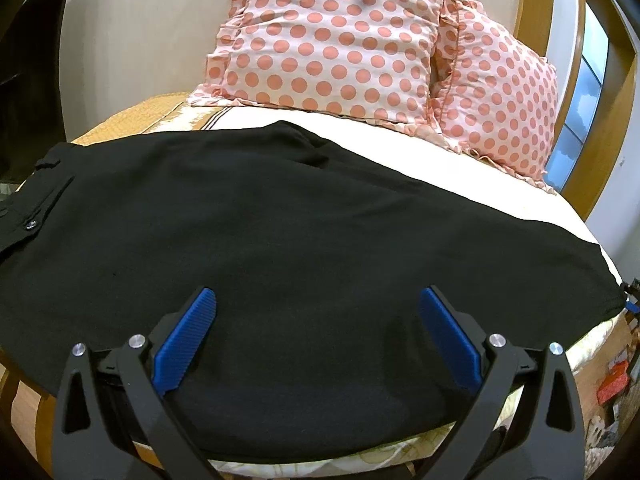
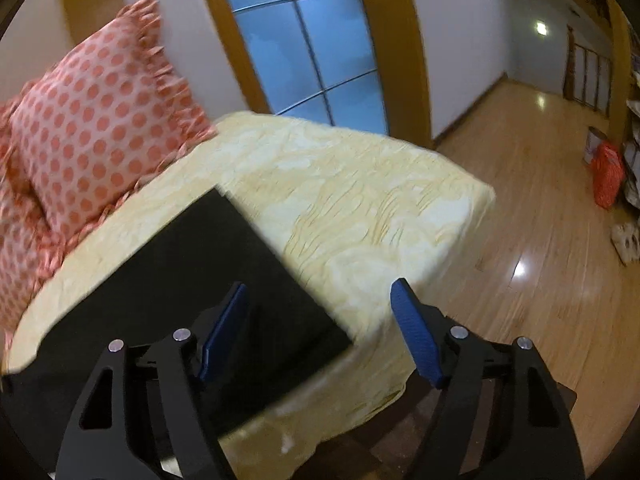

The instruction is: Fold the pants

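Note:
Black pants (image 1: 280, 220) lie flat across the bed, waistband with a button at the left, leg end at the right. My left gripper (image 1: 318, 300) is open and empty, hovering over the near edge of the pants. In the right wrist view the leg end of the pants (image 2: 200, 280) lies on the yellow bedspread (image 2: 360, 208). My right gripper (image 2: 320, 296) is open and empty, above the hem corner, left finger over the cloth, right finger over the bedspread.
Two pink polka-dot pillows (image 1: 328, 40) (image 2: 100, 128) stand at the head of the bed. A glass door (image 2: 304, 40) is behind the bed. Wooden floor (image 2: 540, 240) lies to the right, with an orange bag (image 2: 608, 176) by the wall.

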Demonstrator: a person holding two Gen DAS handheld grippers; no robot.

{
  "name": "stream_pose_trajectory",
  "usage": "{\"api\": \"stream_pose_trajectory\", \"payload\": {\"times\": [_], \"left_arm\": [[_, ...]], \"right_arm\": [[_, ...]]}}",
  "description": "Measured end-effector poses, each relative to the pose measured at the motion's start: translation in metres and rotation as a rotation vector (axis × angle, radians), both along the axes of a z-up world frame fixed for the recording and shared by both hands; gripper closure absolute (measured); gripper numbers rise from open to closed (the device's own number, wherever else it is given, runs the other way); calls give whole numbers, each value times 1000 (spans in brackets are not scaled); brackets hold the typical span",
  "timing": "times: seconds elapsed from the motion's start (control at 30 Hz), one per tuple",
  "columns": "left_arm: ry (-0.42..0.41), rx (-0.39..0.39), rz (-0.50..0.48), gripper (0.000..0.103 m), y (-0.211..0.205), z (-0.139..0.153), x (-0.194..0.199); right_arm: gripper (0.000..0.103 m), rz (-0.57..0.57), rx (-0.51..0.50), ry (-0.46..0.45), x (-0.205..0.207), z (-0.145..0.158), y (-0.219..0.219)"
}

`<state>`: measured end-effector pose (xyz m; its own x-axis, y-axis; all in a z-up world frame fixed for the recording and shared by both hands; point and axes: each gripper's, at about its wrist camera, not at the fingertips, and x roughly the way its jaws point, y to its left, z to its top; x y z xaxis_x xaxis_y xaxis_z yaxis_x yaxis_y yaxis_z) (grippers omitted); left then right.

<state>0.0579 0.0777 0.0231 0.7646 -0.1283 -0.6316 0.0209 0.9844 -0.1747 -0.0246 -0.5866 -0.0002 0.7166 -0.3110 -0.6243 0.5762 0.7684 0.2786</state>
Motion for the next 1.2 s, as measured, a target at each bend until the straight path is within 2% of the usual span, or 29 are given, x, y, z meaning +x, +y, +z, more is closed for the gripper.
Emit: {"api": "stream_pose_trajectory", "payload": {"times": [0.1, 0.27, 0.33, 0.47, 0.53, 0.6, 0.7, 0.83, 0.9, 1.0, 1.1, 1.13, 1.2], "left_arm": [[2, 2, 3, 2, -1, 0, 0], [15, 24, 11, 2, -3, 0, 4], [17, 22, 13, 2, -3, 0, 4], [10, -11, 3, 2, 0, 0, 2], [3, -31, -3, 2, 3, 1, 1], [-4, -52, -4, 2, 5, 1, 0], [-17, -75, -10, 2, 7, 0, -3], [-25, -79, -20, 2, 8, -1, -6], [-30, -85, -19, 2, 8, -1, -6], [-38, -90, -16, 2, 8, -2, -8], [-46, -94, -13, 2, 8, -3, -9], [-47, -97, -12, 2, 9, -3, -9], [-48, -109, -3, 2, 9, -3, -9]], "right_arm": [[27, 47, -18, -34, -12, -3, 25], [32, 220, -15, -149, -14, -2, 68], [34, 198, -20, -144, -8, -1, 70], [55, 73, 173, -237, -10, -10, 32], [64, 25, 235, -267, -10, -15, 18], [81, -13, 283, -290, -12, -21, 10], [95, -26, 284, -278, -9, -22, 8], [98, 23, 191, -290, -2, 2, 30], [98, 98, 146, -321, 7, 24, 51], [98, 286, 97, -392, 33, 64, 107], [98, 545, 77, -451, 67, 97, 187], [98, 668, 81, -455, 80, 104, 226], [98, 855, 93, -428, 97, 104, 288]]}}
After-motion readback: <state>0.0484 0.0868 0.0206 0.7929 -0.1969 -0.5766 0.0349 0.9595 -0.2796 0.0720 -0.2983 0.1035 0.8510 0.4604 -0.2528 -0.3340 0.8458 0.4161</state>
